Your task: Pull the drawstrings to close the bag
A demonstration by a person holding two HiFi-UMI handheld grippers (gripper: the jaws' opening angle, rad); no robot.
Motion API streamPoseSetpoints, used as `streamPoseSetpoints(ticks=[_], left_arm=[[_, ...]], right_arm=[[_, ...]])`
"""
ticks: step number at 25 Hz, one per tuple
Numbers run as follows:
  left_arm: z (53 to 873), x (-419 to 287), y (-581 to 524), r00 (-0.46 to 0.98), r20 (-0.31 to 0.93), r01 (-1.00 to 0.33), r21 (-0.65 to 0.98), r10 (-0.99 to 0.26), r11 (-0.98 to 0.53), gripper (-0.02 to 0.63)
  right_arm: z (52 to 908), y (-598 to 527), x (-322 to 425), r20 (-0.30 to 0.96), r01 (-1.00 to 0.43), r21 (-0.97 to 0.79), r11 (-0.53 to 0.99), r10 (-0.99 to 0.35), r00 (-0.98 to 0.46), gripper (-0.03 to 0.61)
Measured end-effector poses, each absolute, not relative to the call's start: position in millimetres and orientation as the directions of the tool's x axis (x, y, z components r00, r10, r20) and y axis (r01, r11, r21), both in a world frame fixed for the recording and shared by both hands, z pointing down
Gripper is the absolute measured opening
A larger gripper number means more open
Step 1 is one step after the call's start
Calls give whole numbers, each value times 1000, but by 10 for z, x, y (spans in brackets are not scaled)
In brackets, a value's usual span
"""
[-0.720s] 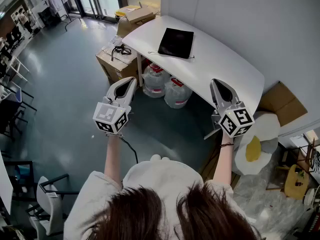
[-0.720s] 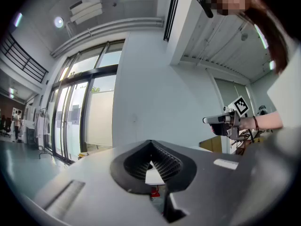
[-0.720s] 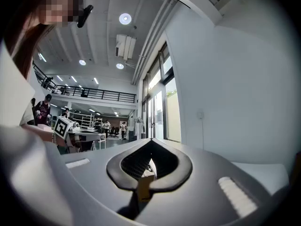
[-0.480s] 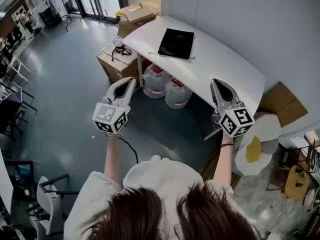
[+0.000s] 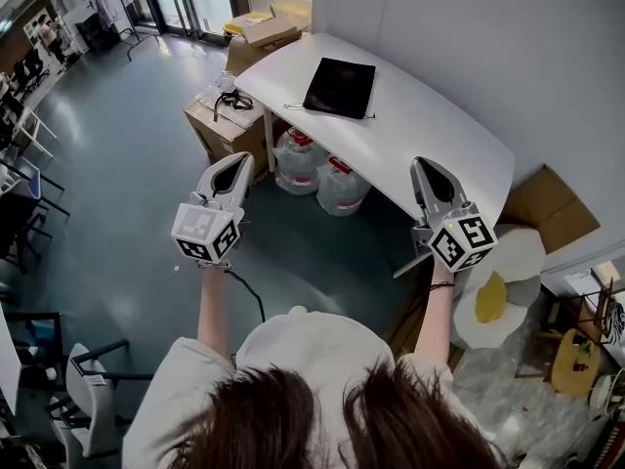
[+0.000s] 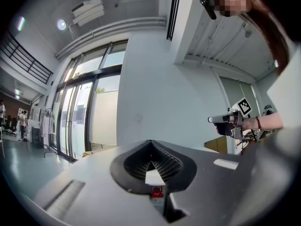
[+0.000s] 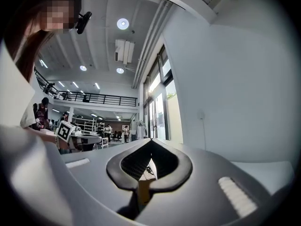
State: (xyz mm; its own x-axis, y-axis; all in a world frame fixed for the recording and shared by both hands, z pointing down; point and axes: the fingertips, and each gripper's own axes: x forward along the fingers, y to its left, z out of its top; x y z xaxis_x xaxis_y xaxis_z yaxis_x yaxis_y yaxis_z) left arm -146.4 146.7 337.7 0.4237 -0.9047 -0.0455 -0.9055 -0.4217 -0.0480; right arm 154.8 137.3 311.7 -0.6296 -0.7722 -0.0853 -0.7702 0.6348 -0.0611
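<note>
Since the earlier frame, the left gripper (image 5: pixel 234 164) has been carried slightly outward, toward the left of the head view, while the right gripper (image 5: pixel 424 169) has kept its place. Both are held level in the air over the floor, short of the near edge of the white table (image 5: pixel 430 135). In each gripper view the ribbed pads are seen pressed together with nothing between them, so both grippers are closed and empty.

The black bag (image 5: pixel 339 88) lies flat near the far left end of the table, well apart from both grippers. A thin cord, taken to be one of the drawstrings (image 5: pixel 293 106), trails from its near left corner.

The task is judged not yet begun, with the approach to the bag as the step in hand. For the next move, both grippers would have to be brought over the table, their jaws opened, and one drawstring end clamped on each side before being pulled apart.

No brand can be read. Only black-and-white square markers are seen on each gripper's cube (image 5: pixel 203 234). The water jugs (image 5: pixel 337 186) under the table carry red labels whose print is too small to read.
</note>
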Motion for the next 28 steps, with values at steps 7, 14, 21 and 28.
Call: streamPoseSetpoints(ticks=[7,14,21,28], left_arm=[[3449,-1463,1392,407,-44,-913,-37,-912,-405,-8],[3467,-1498,1185,393,-34,-919,-36,-919,-392,-8],[3568,-1519,858,407,-16,-913,-26,-913,-407,-8],[3628,-1551,322,439,-6,-898,-19,-898,-439,-8]], right_arm=[[3104,1195,1514,-100,-746,-68,662,-749,-656,12],[3167,927,1489,-78,-743,-73,665,-746,-661,13],[3250,606,1444,-75,-751,-94,653,-757,-649,13],[3318,210,1453,-58,-775,-105,624,-781,-621,13]])
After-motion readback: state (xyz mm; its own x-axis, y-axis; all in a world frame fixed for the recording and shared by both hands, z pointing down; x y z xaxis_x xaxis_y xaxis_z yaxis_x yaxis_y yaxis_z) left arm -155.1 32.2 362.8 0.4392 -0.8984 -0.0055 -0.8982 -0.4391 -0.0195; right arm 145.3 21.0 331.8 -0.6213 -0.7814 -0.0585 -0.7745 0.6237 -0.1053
